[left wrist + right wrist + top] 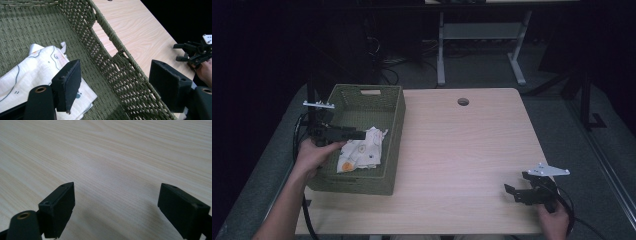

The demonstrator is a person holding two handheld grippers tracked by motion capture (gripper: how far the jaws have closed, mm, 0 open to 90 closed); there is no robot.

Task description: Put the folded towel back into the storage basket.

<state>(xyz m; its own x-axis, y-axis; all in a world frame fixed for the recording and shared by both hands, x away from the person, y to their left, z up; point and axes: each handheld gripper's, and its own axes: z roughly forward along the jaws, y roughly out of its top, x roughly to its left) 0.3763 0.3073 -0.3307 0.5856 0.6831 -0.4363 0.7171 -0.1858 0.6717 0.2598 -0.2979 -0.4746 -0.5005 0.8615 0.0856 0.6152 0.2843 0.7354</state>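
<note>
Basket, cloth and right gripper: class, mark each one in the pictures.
basket point(395, 112), high view, on its right wall.
cloth point(361, 152), high view, on its middle, inside the basket.
right gripper point(517, 184), high view, between its open fingertips.

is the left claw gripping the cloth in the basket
No, the left claw is wide open above the white patterned cloth, its jaws apart with nothing between them, over the green woven basket.

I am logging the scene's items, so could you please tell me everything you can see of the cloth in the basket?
The cloth is white fabric printed with thin dark outlines and an orange patch, loosely folded and rumpled. It lies flat on the floor of the green woven basket, toward its near end. The left hand-held gripper hangs over it with jaws open, one jaw above the cloth's edge; contact cannot be told.
</note>
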